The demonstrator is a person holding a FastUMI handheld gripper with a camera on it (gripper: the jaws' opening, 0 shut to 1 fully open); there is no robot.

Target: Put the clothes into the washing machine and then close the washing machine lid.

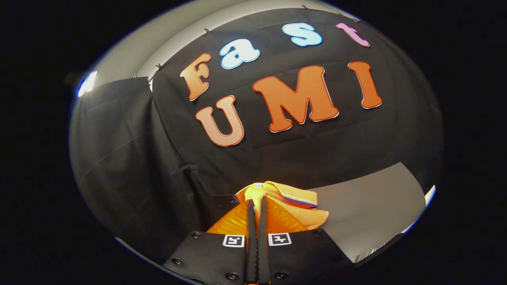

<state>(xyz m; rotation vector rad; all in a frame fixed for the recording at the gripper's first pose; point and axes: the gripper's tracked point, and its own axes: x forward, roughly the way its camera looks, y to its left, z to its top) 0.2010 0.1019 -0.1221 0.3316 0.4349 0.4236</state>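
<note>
My gripper [256, 202] is shut on an orange garment [295, 215], both fingers pressing a fold of it between them. The cloth bunches up just past the fingertips, with a collar edged by a dark stripe [301, 202] and a small button [259, 185] on top. The garment hangs lifted in the air, facing the booth's black cloth wall. More of it drapes down on both sides of the fingers [250, 221].
A grey flat surface [368, 206] lies beyond the garment on the right. Black cloth hangs ahead and on the left side [119, 158]. A bright light [88, 83] shines high at the left.
</note>
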